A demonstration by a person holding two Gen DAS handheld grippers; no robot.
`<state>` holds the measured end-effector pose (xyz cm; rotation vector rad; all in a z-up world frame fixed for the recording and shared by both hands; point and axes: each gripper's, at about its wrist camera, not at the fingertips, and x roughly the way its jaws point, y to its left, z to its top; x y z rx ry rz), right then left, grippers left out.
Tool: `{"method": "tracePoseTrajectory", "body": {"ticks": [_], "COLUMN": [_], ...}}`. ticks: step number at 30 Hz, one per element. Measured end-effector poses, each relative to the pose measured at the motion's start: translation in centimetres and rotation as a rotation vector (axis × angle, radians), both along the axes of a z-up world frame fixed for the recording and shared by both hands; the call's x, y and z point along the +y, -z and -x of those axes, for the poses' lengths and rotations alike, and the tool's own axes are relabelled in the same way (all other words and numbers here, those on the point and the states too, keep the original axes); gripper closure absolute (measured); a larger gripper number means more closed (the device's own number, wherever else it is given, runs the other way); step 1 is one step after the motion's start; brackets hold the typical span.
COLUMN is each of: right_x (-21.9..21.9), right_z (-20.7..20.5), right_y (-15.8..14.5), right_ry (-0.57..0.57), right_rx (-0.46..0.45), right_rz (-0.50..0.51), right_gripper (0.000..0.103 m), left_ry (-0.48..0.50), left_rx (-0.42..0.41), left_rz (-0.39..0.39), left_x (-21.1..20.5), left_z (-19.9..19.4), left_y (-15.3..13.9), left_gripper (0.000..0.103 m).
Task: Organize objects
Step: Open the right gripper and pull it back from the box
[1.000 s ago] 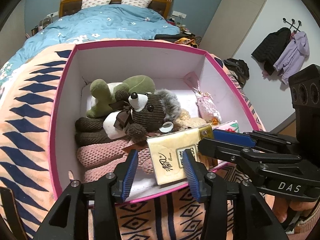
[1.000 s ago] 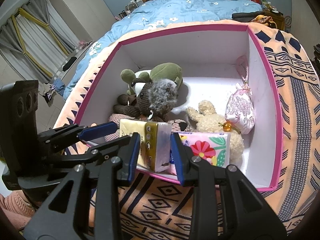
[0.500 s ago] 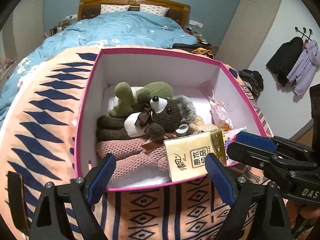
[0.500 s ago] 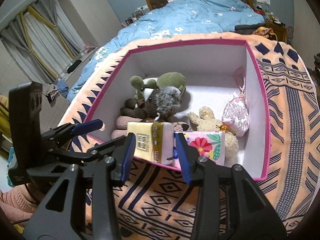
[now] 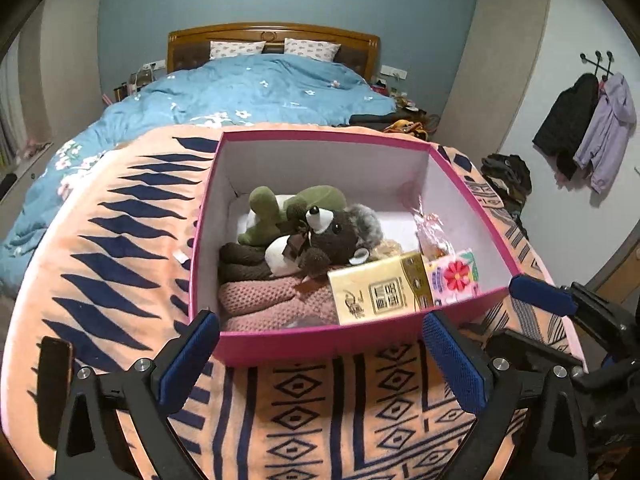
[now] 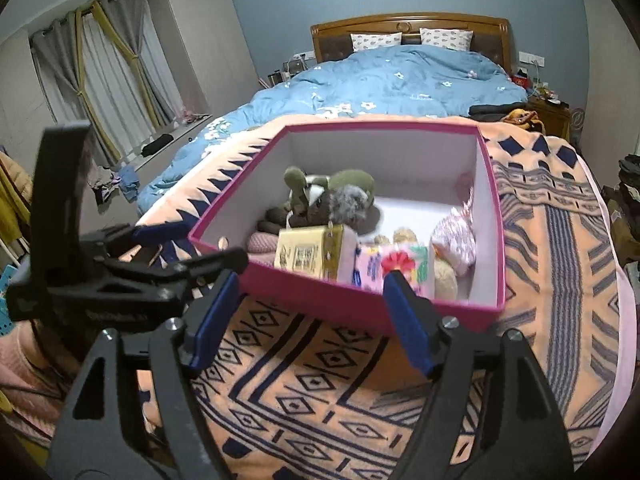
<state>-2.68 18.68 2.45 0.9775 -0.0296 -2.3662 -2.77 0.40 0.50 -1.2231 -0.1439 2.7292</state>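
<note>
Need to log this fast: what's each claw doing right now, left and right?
Left claw: open, holding nothing.
Right claw: open, holding nothing.

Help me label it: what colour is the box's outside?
Pink box, white inside; left wrist view shows it best.

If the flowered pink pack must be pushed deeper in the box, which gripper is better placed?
Probably the right gripper: open, empty, with the flowered pink pack just ahead of its finger. The left gripper, also open, faces the yellow pack.
</note>
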Motion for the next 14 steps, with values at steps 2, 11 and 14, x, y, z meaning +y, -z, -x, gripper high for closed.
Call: {"method": "tracePoseTrajectory", "body": {"ticks": [2, 11, 14], "right_x": [0.3, 0.8, 0.6], "right_z": [-0.2, -0.8, -0.9], "right_y": [0.8, 3.6, 3.8], "right_ry": [0.013, 0.043, 0.036], "right_rx": [-0.018, -0.088, -0.080], "right_rz": [-0.007, -0.020, -0.031], "right_gripper": [0.027, 0.027, 0.027], "left_ry": [0.005, 0.036, 0.043], "left_rx": [-0.001, -0.032, -0.038], "left_rz": [0.009, 0.029, 0.024], "left_x": [0.3, 1.6, 2.0], "left_z": [-0.5, -1.5, -1.8], "left_y": [0.0, 1.0, 1.1], "left_gripper": [0.000, 0.000, 0.000]}}
